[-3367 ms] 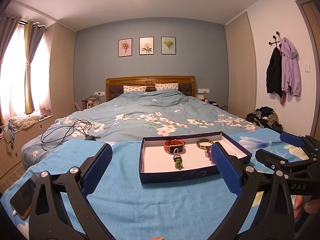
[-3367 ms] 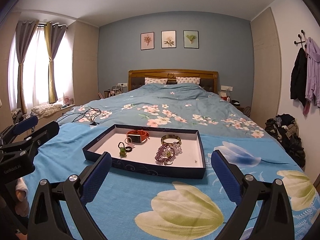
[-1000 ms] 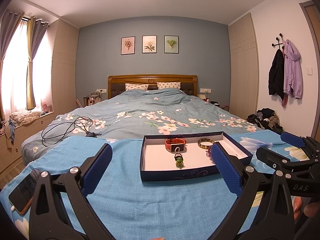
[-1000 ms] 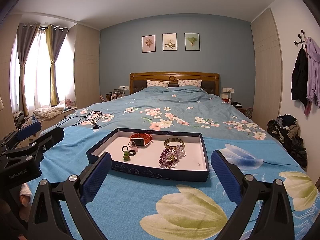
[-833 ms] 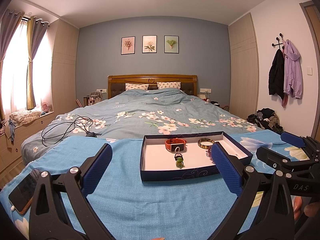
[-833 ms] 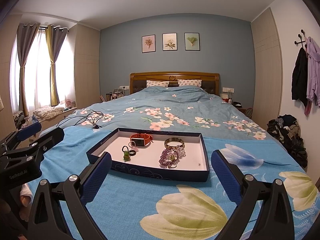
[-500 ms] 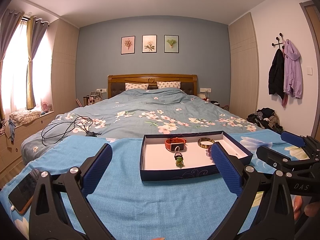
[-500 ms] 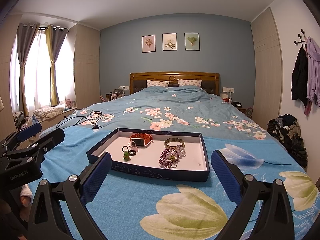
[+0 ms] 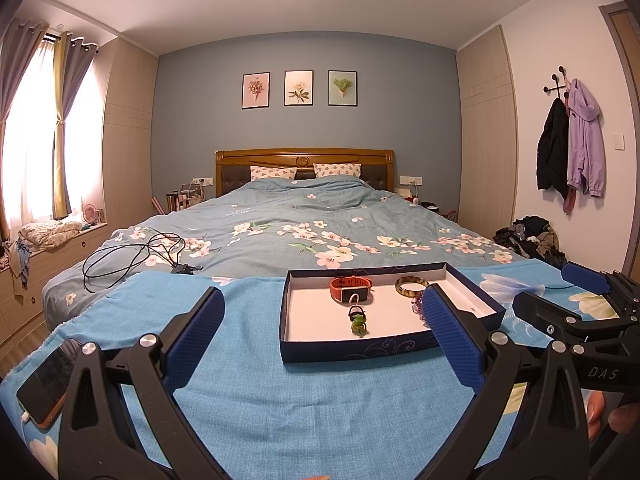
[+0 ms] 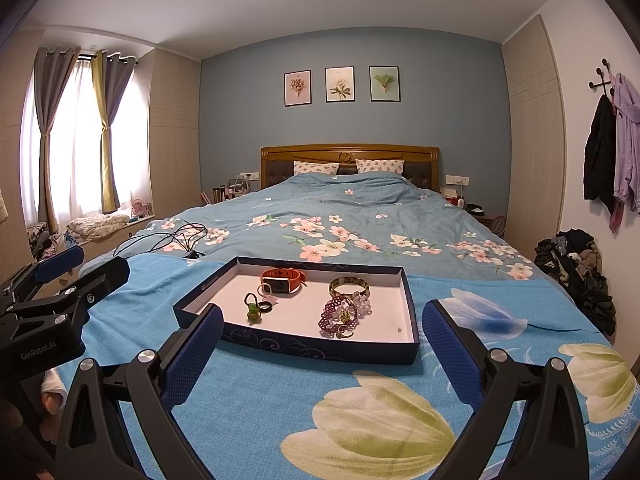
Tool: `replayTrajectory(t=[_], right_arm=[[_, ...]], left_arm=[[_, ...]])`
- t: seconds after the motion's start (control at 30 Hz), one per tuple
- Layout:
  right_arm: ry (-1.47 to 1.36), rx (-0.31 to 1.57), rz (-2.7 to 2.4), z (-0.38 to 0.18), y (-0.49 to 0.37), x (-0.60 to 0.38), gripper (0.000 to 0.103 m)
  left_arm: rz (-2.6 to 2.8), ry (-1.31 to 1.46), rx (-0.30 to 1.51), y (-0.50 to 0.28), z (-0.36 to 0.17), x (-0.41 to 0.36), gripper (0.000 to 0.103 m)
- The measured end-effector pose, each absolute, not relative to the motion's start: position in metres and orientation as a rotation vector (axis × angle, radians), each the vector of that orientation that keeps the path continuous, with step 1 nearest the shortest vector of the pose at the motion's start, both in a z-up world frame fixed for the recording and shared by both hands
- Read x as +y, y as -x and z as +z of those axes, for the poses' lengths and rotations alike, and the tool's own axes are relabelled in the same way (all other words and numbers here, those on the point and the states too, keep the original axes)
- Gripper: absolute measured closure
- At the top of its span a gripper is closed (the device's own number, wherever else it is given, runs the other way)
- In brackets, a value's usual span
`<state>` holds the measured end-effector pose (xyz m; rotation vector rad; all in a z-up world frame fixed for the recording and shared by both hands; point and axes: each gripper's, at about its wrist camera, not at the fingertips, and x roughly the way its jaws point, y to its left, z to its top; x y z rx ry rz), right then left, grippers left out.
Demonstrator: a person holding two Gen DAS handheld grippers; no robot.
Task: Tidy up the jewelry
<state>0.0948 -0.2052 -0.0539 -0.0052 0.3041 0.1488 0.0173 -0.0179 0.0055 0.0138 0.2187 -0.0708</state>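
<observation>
The left wrist view alone shows a phone (image 9: pixel 42 388) at the cloth's edge, left of the left gripper (image 9: pixel 323 334); its right finger hides most of the beads there. The right wrist view shows that pile whole: purple beads (image 10: pixel 338 316) with a ring, ahead of the right gripper (image 10: pixel 323 338), inside the tray (image 10: pixel 296 340). Both grippers stand wide open, holding nothing, well short of the jewelry.

From left to right in the tray ahead of the right gripper lie a green charm (image 10: pixel 253 312), an orange band (image 10: pixel 281 280), a bangle (image 10: pixel 349 287) and the beads. The tray sits just beyond the fingertips, slightly left of centre.

The tray rests on a blue cloth (image 10: pixel 256 400) printed with tulips, spread over the foot of a bed (image 10: pixel 340 224) with a floral quilt. Cables (image 9: pixel 132 256) lie on the quilt far left of the left gripper; curtains hang left, three pictures ahead, coats (image 9: pixel 568 148) right.

Compared with the earlier frames, the tray, jewelry and both grippers sit nearly as before; only the first frames show a slightly different camera angle.
</observation>
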Motion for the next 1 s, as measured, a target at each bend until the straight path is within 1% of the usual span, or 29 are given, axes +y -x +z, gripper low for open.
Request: replayTrajectory(t=[1.0], right_arm=[[0.003,0.309,0.148,-0.0532,-0.0945,-0.2057,0.007]], left_arm=[[-0.069,-0.008,0.224,-0.0171,0.0019,-0.0175,0.006]])
